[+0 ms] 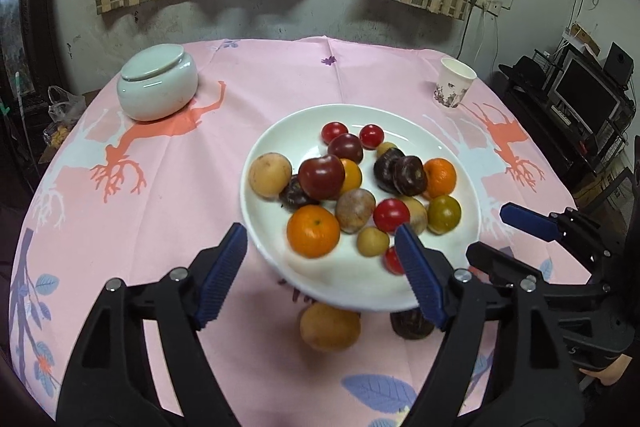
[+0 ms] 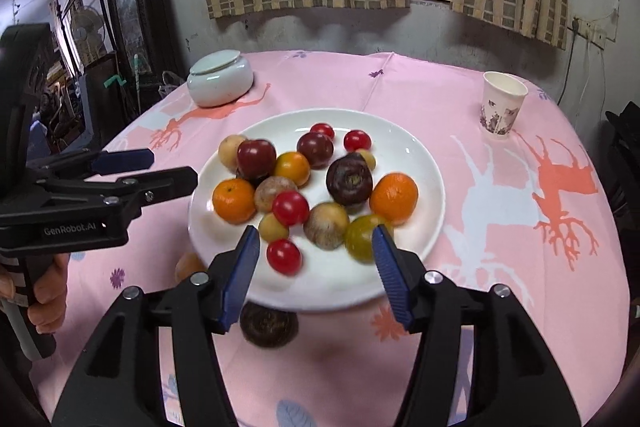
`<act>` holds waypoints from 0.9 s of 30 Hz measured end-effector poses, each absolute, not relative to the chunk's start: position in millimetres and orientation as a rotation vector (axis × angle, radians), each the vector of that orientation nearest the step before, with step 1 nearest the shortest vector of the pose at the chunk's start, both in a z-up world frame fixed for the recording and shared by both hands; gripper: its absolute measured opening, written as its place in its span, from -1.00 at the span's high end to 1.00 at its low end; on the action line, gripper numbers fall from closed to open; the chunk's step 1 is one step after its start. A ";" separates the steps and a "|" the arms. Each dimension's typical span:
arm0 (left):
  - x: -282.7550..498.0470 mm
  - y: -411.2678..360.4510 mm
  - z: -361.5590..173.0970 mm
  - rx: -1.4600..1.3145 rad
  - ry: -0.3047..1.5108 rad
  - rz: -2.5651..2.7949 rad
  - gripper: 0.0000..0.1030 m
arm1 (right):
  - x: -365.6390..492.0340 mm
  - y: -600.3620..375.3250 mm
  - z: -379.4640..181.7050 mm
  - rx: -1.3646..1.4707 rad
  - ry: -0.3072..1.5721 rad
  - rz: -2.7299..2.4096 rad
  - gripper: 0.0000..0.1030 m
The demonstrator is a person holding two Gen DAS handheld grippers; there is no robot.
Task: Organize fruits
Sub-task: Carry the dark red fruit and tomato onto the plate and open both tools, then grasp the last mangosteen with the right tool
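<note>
Over the near rim of the white plate (image 1: 448,147), both grippers hang with their jaws apart and nothing pinched between the blue pads. From its own camera the left gripper (image 1: 320,279) spreads wide, its pads framing the plate's 6 o'clock edge without touching it; a large orange (image 1: 313,231) lies on the plate just beyond. From the right wrist camera, the right gripper (image 2: 316,275) stands released too, though less widely, with a red cherry tomato (image 2: 284,257) showing in the gap between its pads, lying free on the plate.

Fruit is heaped on the plate: oranges, red and dark plums, small tan fruits and a greenish one (image 2: 362,237). Two pieces lie off it on the pink tablecloth (image 1: 180,187), at the plate's 6 o'clock: a tan-orange fruit (image 1: 330,327) and a dark purple one (image 2: 269,325), both blurred.

On the side of the left gripper, seen from the right camera, white lettering reads "GenRobot.AI" (image 2: 69,230). A floral paper cup (image 2: 502,105) stands at 1 o'clock, a lidded ceramic jar (image 1: 158,87) at 11 o'clock.
</note>
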State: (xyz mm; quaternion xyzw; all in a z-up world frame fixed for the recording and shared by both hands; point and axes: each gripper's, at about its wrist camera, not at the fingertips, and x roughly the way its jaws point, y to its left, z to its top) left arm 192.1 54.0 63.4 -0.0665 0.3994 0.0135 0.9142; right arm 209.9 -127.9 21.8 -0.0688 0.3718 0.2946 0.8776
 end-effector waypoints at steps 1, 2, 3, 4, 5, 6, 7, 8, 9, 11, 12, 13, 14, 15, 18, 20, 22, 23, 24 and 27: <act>187.2 51.6 63.1 -0.129 0.821 0.025 -0.57 | 206.3 -129.7 22.1 -0.145 0.779 0.611 -0.23; 181.3 48.6 62.7 -0.115 0.821 0.026 -0.58 | 203.3 -131.5 22.1 -0.146 0.781 0.609 -0.23; 176.7 46.1 61.9 -0.101 0.823 0.033 -0.59 | 200.4 -133.3 22.0 -0.147 0.786 0.605 -0.23; 172.0 43.7 61.3 -0.086 0.823 0.041 -0.59 | 197.3 -135.5 21.4 -0.148 0.794 0.599 -0.24; 167.4 41.7 61.1 -0.076 0.823 0.048 -0.59 | 195.0 -137.7 21.5 -0.147 0.800 0.593 -0.24; 163.4 41.0 61.0 -0.073 0.823 0.048 -0.59 | 193.0 -139.6 21.5 -0.145 0.802 0.589 -0.24; 159.3 40.3 60.8 -0.073 0.825 0.046 -0.60 | 190.6 -141.2 21.7 -0.142 0.804 0.586 -0.24; 155.8 40.0 60.9 -0.075 0.827 0.045 -0.61 | 187.5 -143.0 21.8 -0.139 0.805 0.587 -0.24; 152.3 39.9 61.3 -0.080 0.829 0.045 -0.63 | 184.6 -144.4 22.2 -0.138 0.804 0.588 -0.24; 146.7 39.8 61.4 -0.087 0.832 0.045 -0.64 | 178.6 -145.7 22.9 -0.137 0.801 0.588 -0.25; 143.1 39.1 61.3 -0.087 0.834 0.045 -0.64 | 175.9 -146.1 22.8 -0.137 0.802 0.590 -0.29; 140.9 38.6 61.9 -0.085 0.834 0.045 -0.64 | 172.9 -146.3 22.7 -0.138 0.801 0.590 -0.31; 138.5 37.9 62.2 -0.080 0.833 0.046 -0.64 | 170.8 -146.6 22.7 -0.140 0.800 0.589 -0.32; 135.7 37.1 62.6 -0.077 0.831 0.046 -0.64 | 168.5 -146.8 22.4 -0.142 0.800 0.590 -0.32; 129.5 36.3 62.2 -0.074 0.829 0.050 -0.70 | 162.5 -146.2 19.9 -0.150 0.807 0.593 -0.33; 126.9 35.7 61.3 -0.075 0.830 0.058 -0.71 | 158.9 -145.9 18.3 -0.159 0.809 0.589 -0.33; 124.3 36.0 58.9 -0.080 0.832 0.062 -0.75 | 156.1 -146.1 15.7 -0.164 0.816 0.585 -0.33; 123.2 36.8 57.3 -0.084 0.833 0.067 -0.78 | 154.8 -145.8 14.0 -0.166 0.821 0.581 -0.33; 122.0 37.9 55.1 -0.089 0.833 0.079 -0.80 | 154.1 -145.5 12.2 -0.169 0.825 0.578 -0.33; 122.8 44.6 46.3 -0.121 0.856 0.112 -0.81 | 153.0 -142.5 3.7 -0.189 0.848 0.569 -0.34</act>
